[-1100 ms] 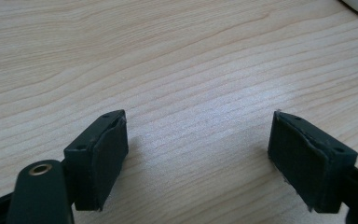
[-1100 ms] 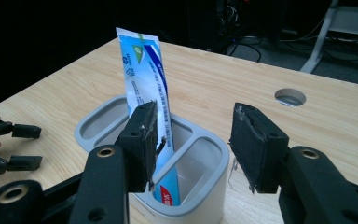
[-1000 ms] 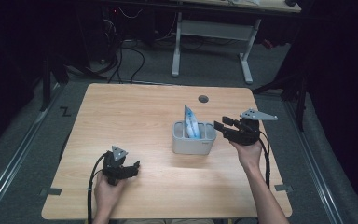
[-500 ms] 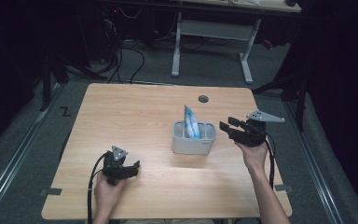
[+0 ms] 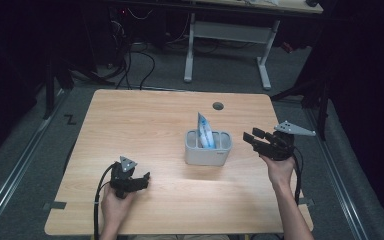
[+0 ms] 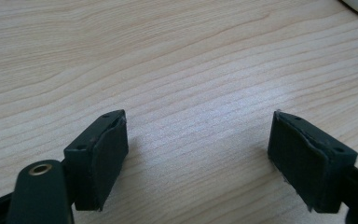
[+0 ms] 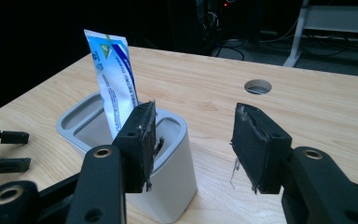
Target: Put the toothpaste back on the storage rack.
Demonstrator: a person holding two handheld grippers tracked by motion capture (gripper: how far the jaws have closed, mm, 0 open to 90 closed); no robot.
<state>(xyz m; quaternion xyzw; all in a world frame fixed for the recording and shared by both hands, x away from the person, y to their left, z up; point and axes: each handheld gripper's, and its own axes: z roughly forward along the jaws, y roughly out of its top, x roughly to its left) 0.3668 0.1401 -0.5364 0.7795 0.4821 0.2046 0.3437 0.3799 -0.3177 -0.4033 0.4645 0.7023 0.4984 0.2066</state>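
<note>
A grey two-compartment holder (image 5: 207, 148) stands mid-table with a blue-and-white tube (image 5: 204, 131) upright in it; the right gripper view shows the holder (image 7: 168, 158) and tube (image 7: 116, 91) close up. My right gripper (image 5: 252, 138) hovers just right of the holder, open and holding nothing; between its jaws (image 7: 193, 142) there is only air. My left gripper (image 5: 145, 179) rests low at the table's front left, open over bare wood (image 6: 198, 149).
The wooden table (image 5: 145, 125) has a round cable hole (image 5: 218, 106) at its far edge, also seen in the right gripper view (image 7: 257, 86). Behind the table stands a white desk frame (image 5: 227, 45), with cables on the floor.
My right gripper has drawn back to the right, away from the holder, and sunk slightly. The left gripper has stayed put.
</note>
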